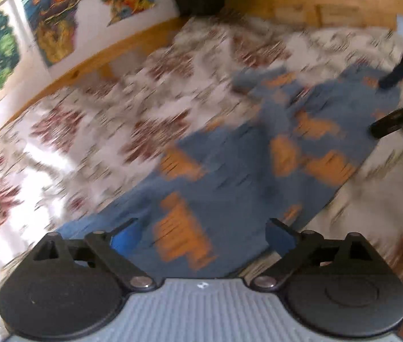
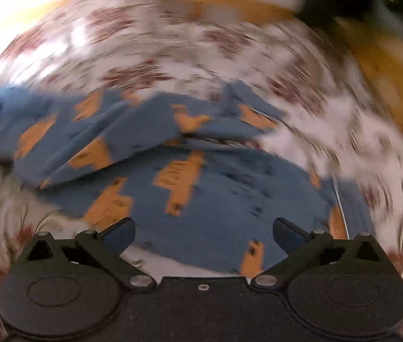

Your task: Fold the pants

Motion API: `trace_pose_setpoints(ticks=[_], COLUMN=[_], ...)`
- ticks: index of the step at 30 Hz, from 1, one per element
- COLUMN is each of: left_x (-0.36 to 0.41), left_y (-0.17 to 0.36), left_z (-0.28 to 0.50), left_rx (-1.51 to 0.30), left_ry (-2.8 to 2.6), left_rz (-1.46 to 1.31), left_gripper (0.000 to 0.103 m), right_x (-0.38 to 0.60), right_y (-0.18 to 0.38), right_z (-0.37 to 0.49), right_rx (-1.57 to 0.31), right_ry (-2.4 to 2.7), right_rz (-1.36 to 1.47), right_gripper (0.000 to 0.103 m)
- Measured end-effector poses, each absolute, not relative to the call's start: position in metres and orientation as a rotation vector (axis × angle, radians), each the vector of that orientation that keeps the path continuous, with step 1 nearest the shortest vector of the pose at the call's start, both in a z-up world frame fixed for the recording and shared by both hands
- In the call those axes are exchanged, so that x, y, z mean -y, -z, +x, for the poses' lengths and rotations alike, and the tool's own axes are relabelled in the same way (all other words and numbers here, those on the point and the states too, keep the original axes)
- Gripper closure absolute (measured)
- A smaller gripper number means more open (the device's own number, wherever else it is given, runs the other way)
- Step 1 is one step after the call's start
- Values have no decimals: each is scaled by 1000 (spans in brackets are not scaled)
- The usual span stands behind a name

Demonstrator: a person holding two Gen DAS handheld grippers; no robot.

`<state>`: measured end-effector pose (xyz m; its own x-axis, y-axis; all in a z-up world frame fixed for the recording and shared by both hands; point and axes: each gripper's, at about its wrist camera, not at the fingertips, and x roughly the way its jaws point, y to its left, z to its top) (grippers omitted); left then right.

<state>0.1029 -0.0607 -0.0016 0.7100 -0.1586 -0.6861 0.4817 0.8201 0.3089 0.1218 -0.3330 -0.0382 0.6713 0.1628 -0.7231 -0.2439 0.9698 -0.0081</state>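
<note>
Pants (image 1: 230, 176): soft blue cloth printed with orange blocky shapes, lying on the bedspread; in the right wrist view (image 2: 190, 188) one part is folded over in a raised, creased ridge across a flatter panel.
Bedspread (image 1: 101, 119): white fabric with a dark red, patchy floral-looking pattern, heavily smeared by motion blur; it surrounds the pants on all sides.
Left gripper (image 1: 201, 236): black linkage arms with blue pads, fingers spread wide, nothing between them, hovering over the near edge of the pants.
Right gripper (image 2: 203, 235): same black arms and blue pads, fingers also wide apart and empty, above the flat panel of the pants; its dark fingers show at the right edge of the left wrist view.
Frame (image 1: 93, 59): warm orange-brown wood band along the far side of the bedspread.
Pictures (image 1: 59, 20): colourful, mosaic-textured prints on a white wall.
</note>
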Motion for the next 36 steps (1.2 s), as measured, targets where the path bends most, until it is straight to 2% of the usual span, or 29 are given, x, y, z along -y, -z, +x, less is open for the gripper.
trace_pose_setpoints(ticks=[4,8,11,14,17,19,22,24,26,30,33,36], left_x=[123,172,197,210,218,222,219,215,214,217,221,224], left_y=[3,23,44,57,61,63,64,66,65,64,72,78], left_z=[94,87,83,93,117,131,143,143,135,119,113,112], left_rx=[-588,-476,-377,-362,-429,-479,-559,-572,-542,-497,-454,-442], left_ry=[415,422,440,470,451,418,383,356,343,374,382,381], left_rz=[563,763,951,1017,997,976,943,937,958,995,1048,1083], left_gripper=[4,5,11,19,30,50,70,76,76,65,65,65], right_x=[359,372,385,399,403,404,400,396,389,370,354,341], right_y=[50,49,51,51,43,35,23,18,17,14,18,23], right_z=[138,140,143,154,170,187,216,240,264,307,338,362], right_rx=[-849,-807,-790,-786,-764,-762,-783,-834,-880,-917,-957,-1002], right_ry=[-210,-179,-171,-195,-252,-314,-401,-461,-487,-497,-466,-438], right_rz=[123,187,236,273,258,238,241,278,298,224,170,151], right_gripper=[1,1,1,1,2,7,18,26,30,34,41,44])
